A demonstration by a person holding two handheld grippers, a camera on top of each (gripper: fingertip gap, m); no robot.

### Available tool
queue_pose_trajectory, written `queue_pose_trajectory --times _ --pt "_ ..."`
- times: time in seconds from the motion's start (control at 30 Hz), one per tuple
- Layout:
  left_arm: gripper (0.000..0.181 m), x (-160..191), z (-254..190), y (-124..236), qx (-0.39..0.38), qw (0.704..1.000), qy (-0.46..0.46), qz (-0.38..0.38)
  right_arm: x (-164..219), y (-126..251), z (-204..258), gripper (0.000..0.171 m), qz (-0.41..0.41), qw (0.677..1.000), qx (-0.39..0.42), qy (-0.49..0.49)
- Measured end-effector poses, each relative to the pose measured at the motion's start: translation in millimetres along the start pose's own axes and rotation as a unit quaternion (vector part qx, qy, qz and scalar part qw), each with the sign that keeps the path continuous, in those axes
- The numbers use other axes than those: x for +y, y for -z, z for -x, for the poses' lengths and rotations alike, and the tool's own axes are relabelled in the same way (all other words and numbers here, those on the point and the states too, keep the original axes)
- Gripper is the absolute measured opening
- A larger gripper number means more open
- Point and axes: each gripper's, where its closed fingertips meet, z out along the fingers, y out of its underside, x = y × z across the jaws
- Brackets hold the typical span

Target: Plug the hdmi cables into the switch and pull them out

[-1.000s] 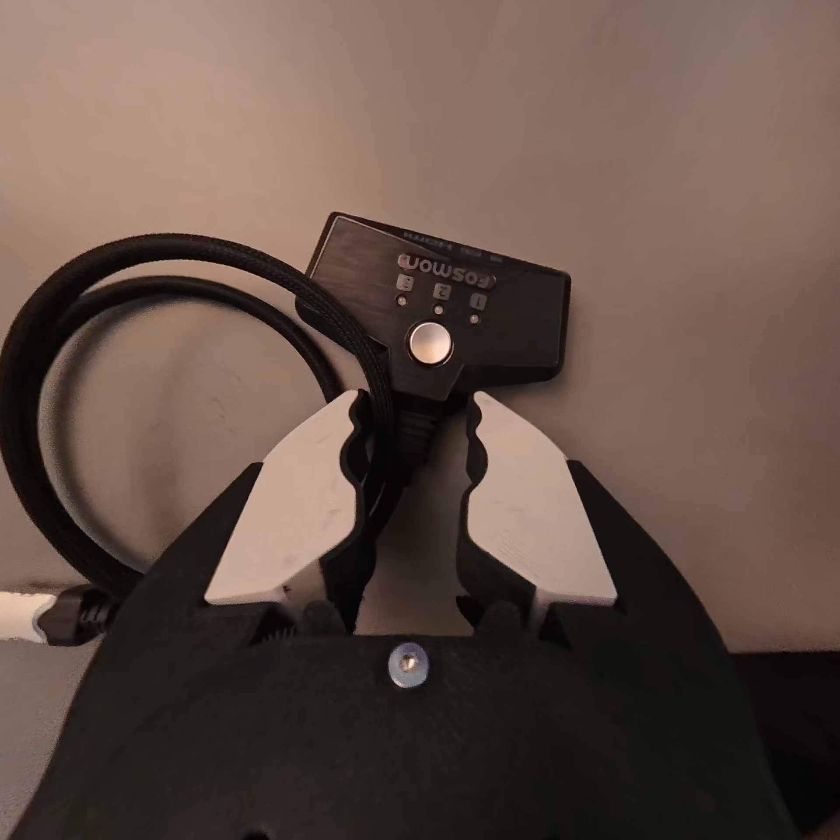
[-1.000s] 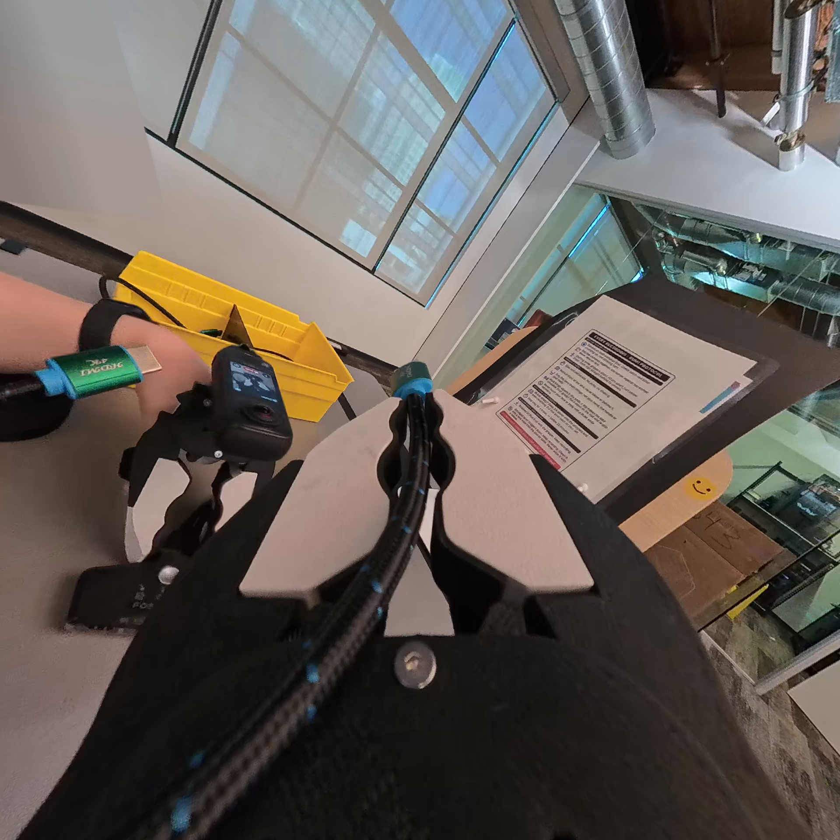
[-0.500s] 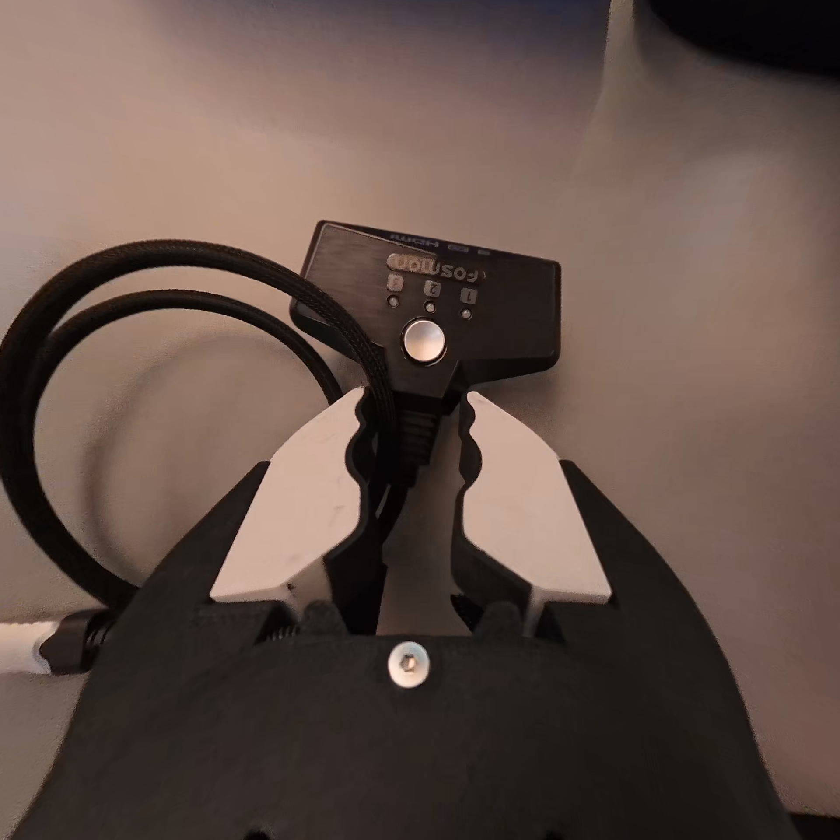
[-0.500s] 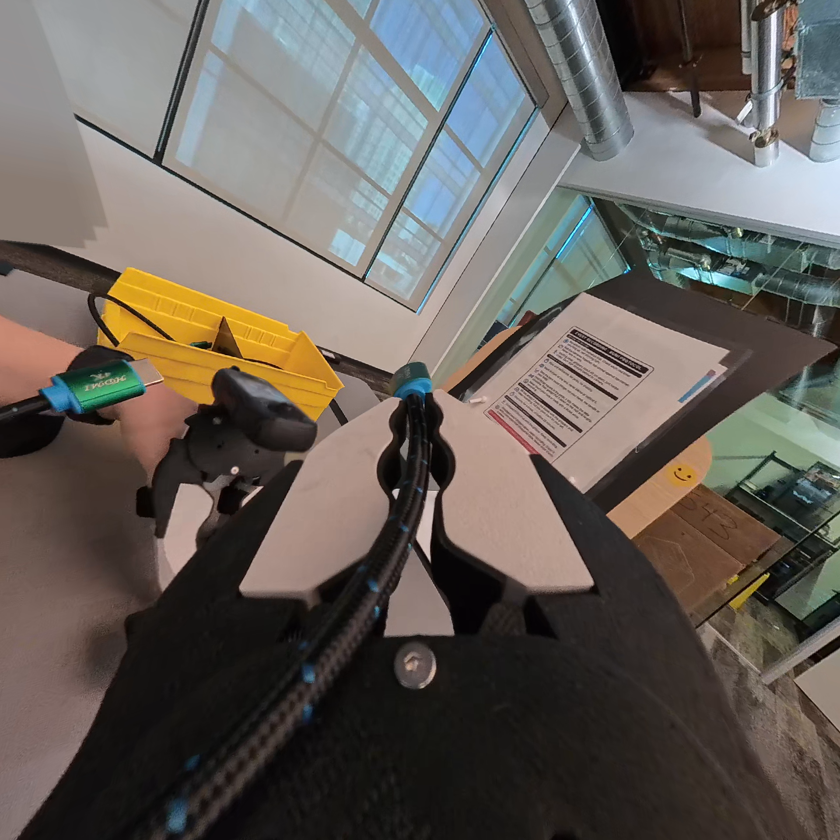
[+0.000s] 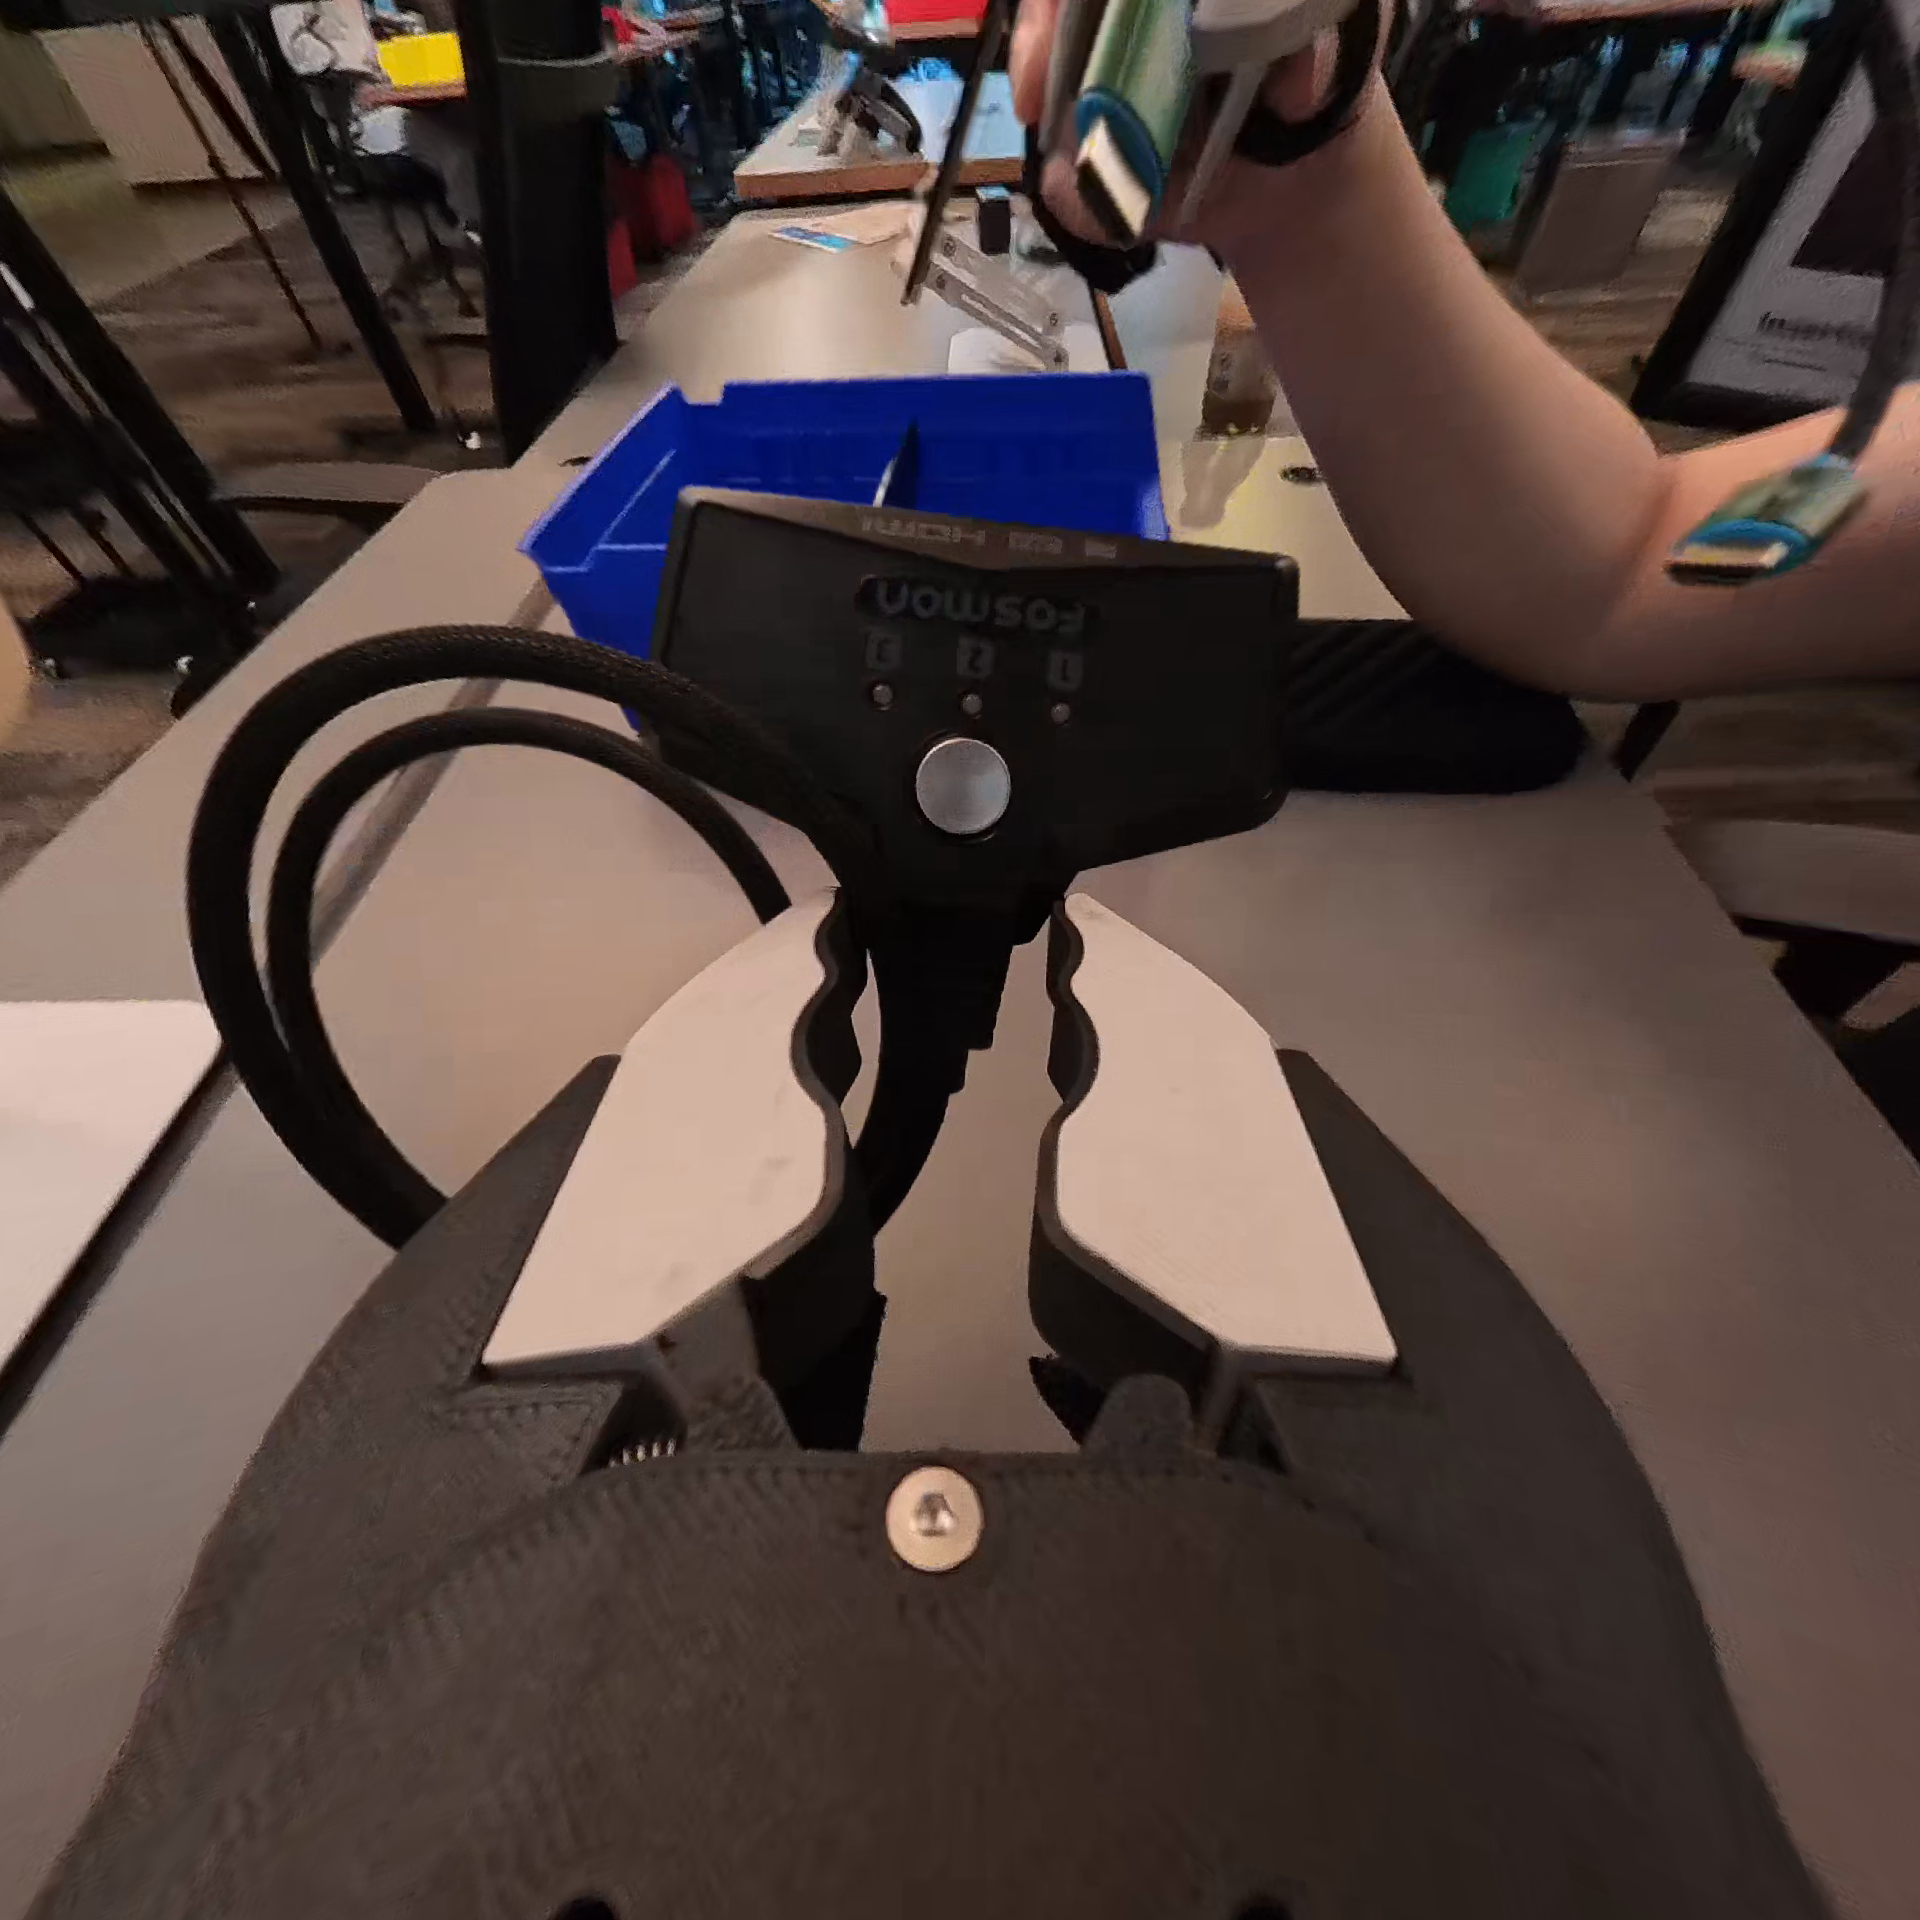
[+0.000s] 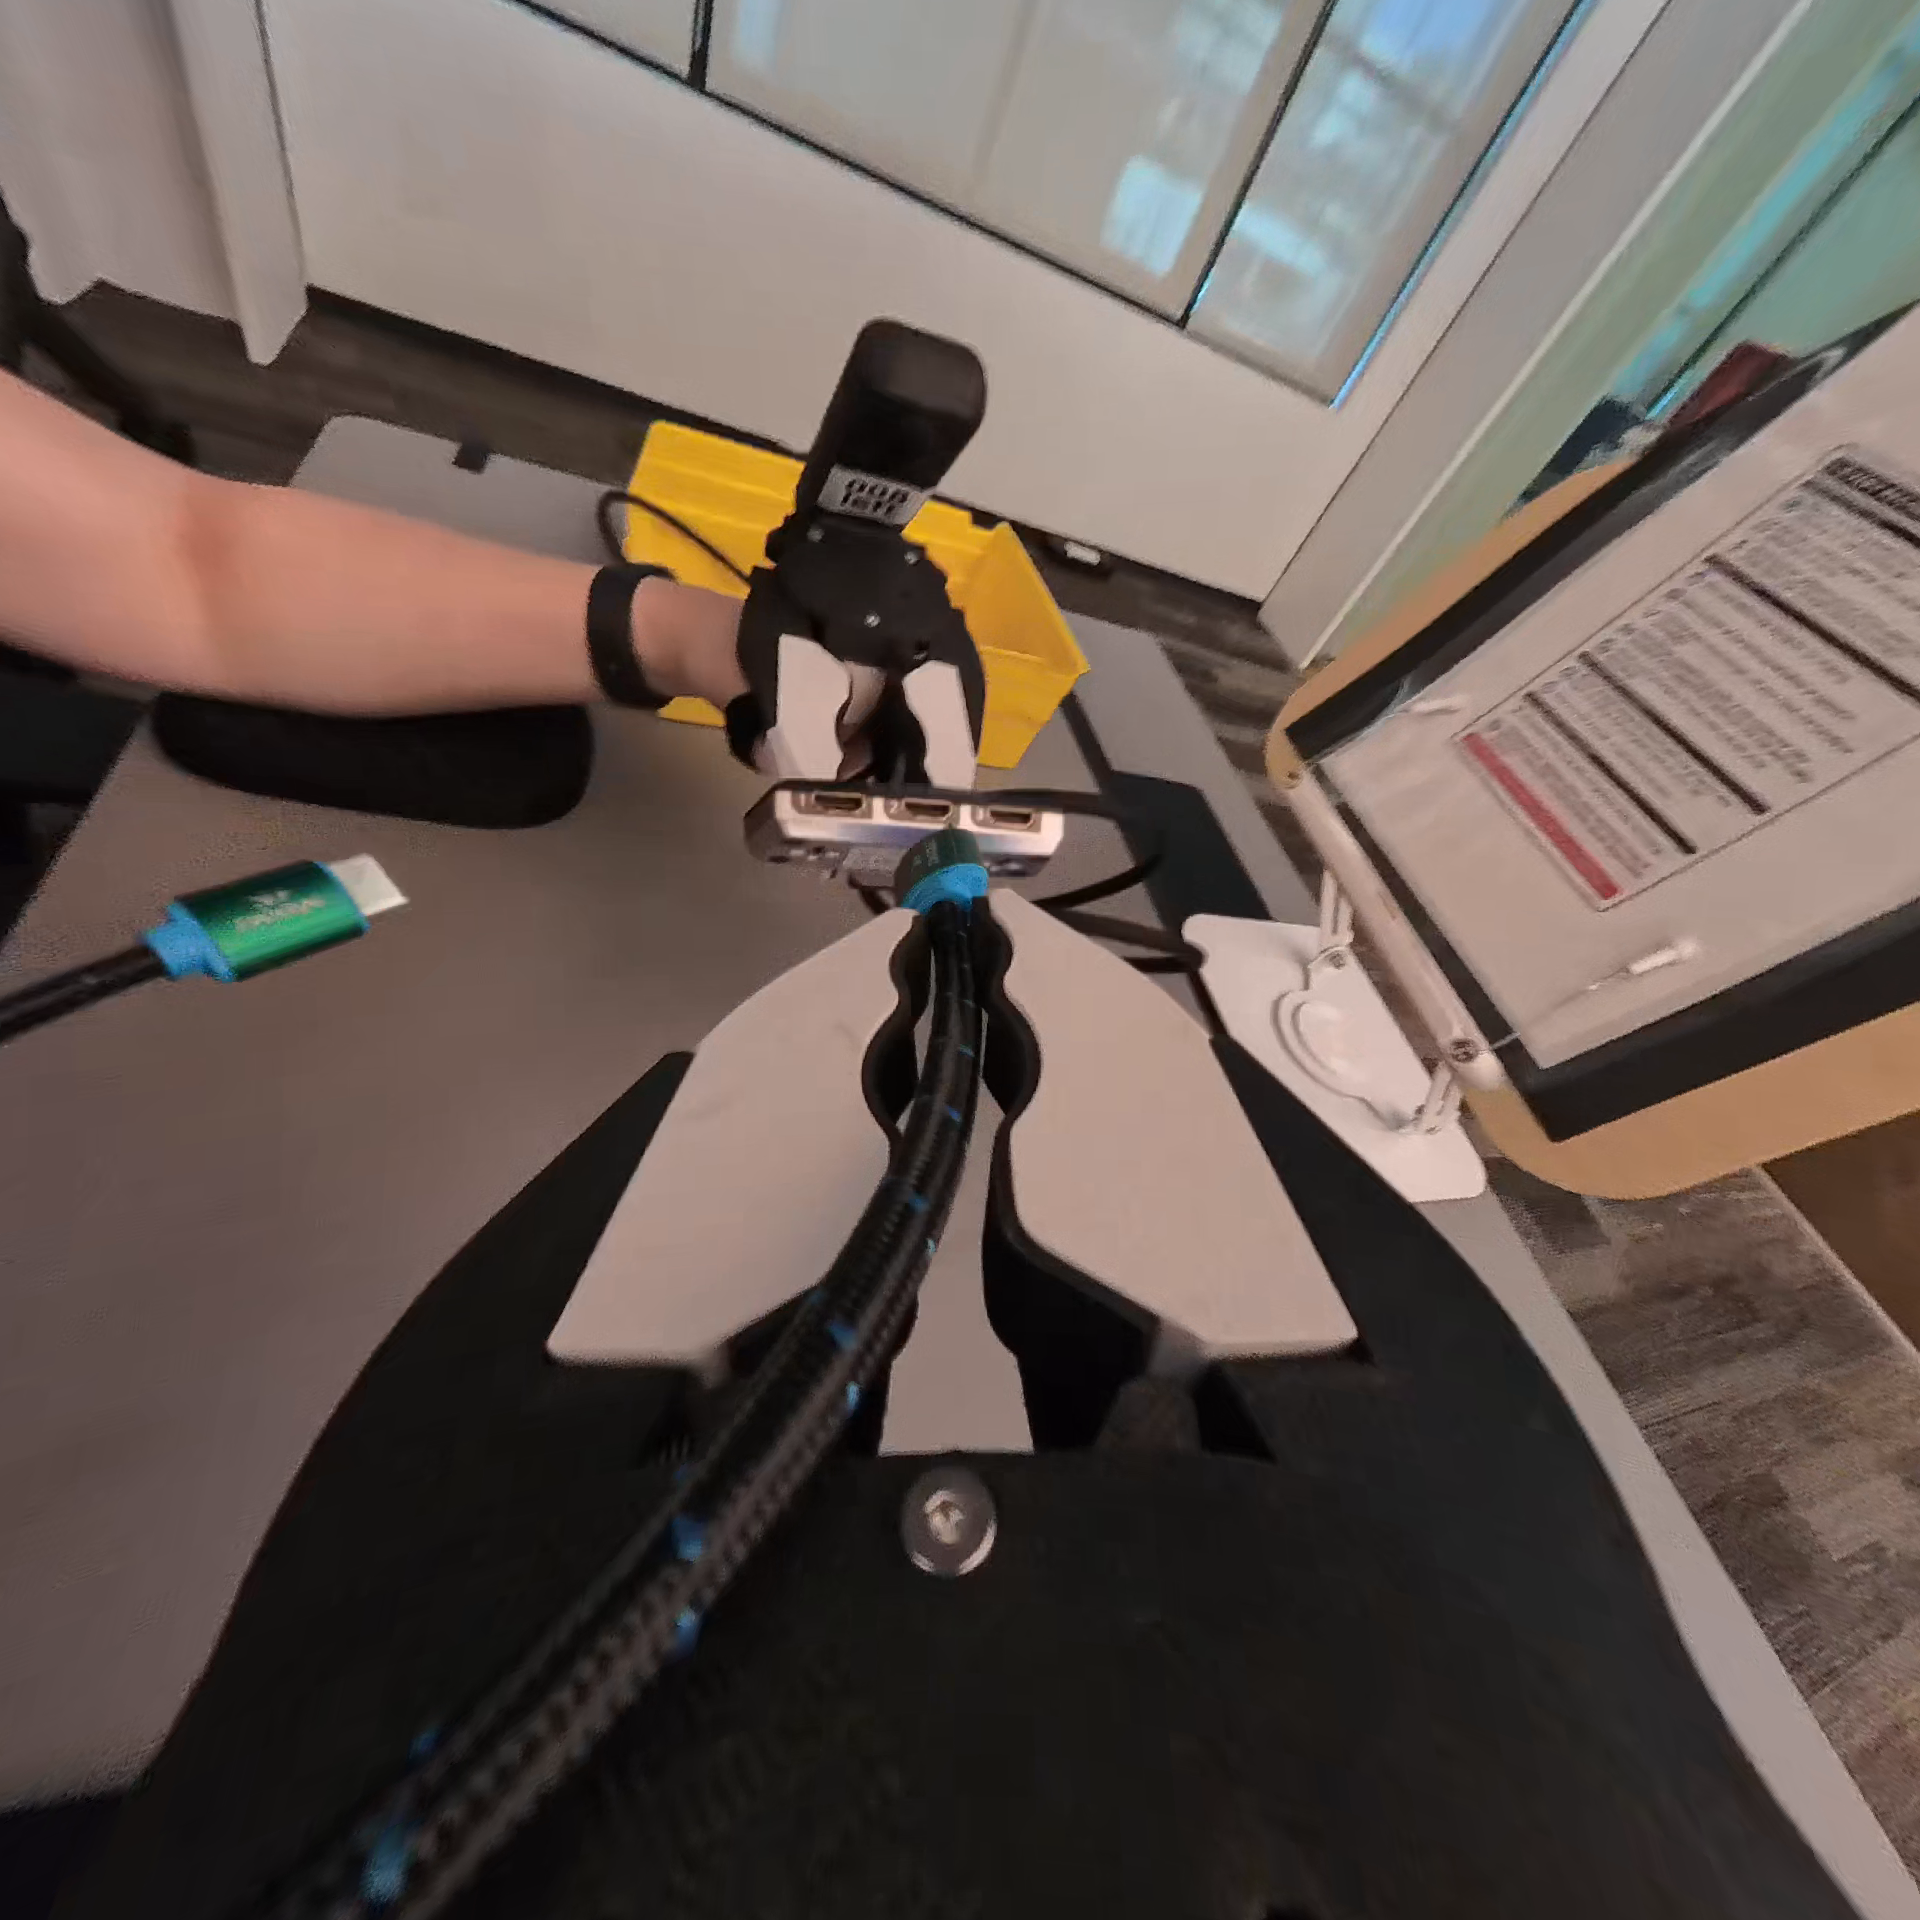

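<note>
The black HDMI switch [image 5: 966, 675] is held up off the grey table [image 5: 1351, 1039] by my left gripper [image 5: 951, 914], which is shut on its cable neck. Its black braided cable [image 5: 260, 831] loops to the left. In the right wrist view the switch [image 6: 904, 816] shows three open ports facing me, with the left gripper [image 6: 878, 748] behind it. My right gripper [image 6: 945, 925] is shut on a black-and-blue braided cable, just behind its green plug [image 6: 940, 862]. The plug sits right in front of the ports. A second green plug [image 6: 270, 914] hangs free at the left.
A yellow bin [image 6: 1018, 623] stands behind the switch and a blue bin [image 5: 831, 457] on its other side. A black arm pad [image 6: 374, 764] lies under the person's forearm. A framed sign [image 6: 1662, 831] on a white base [image 6: 1340, 1060] stands at the right table edge. Some 15 cm of space lies between my two pairs of fingers.
My left gripper has raised and tilted the switch up off the table. My right gripper has swung down, so its plug now points at the switch's ports from close by.
</note>
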Motion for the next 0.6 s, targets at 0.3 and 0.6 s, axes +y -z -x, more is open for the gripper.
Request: queue_pose_trajectory --times 0.3,0.6 --pt "0.033 5 -7 1 -0.022 0.995 -0.076 0.054 -17 -10 35 0.009 0.067 0.997 -0.031 -0.006" --pt "0.032 -3 1 4 -0.06 0.993 -0.093 0.045 -3 -36 33 0.009 0.109 0.993 -0.011 -0.04"
